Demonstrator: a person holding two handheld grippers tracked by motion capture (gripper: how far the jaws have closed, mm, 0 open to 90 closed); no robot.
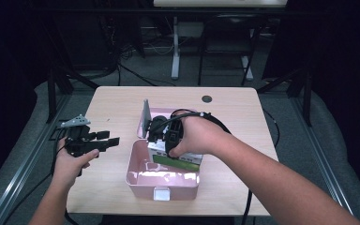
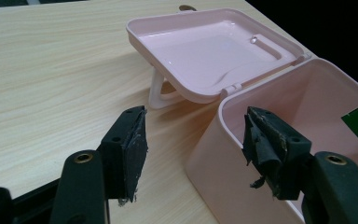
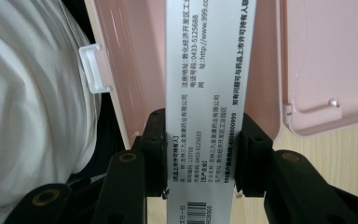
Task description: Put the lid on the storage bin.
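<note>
Pink plastic is what I see most of: a pink box (image 1: 163,180) sits open near the front edge of the pale wooden counter (image 1: 112,101), its lid (image 1: 145,118) swung back and standing up at the far side. My right gripper (image 1: 168,136) is down over the box's opening, and its jaws pinch a carton (image 1: 176,159) with white and green sides by its two long faces. In the right gripper view, the carton's silver-grey printed panel (image 3: 205,93) runs straight up between the two black pads, which press on it from both sides, with the box's pink walls to either side and the lid's clasp (image 3: 93,67) at the left. The carton is partly inside the box, near its far end.

My left gripper (image 1: 104,139) hovers above the counter just left of the box, apart from it. Its jaws are spread with nothing between them; in the left gripper view the box's near corner (image 2: 223,154) lies behind the gap.
</note>
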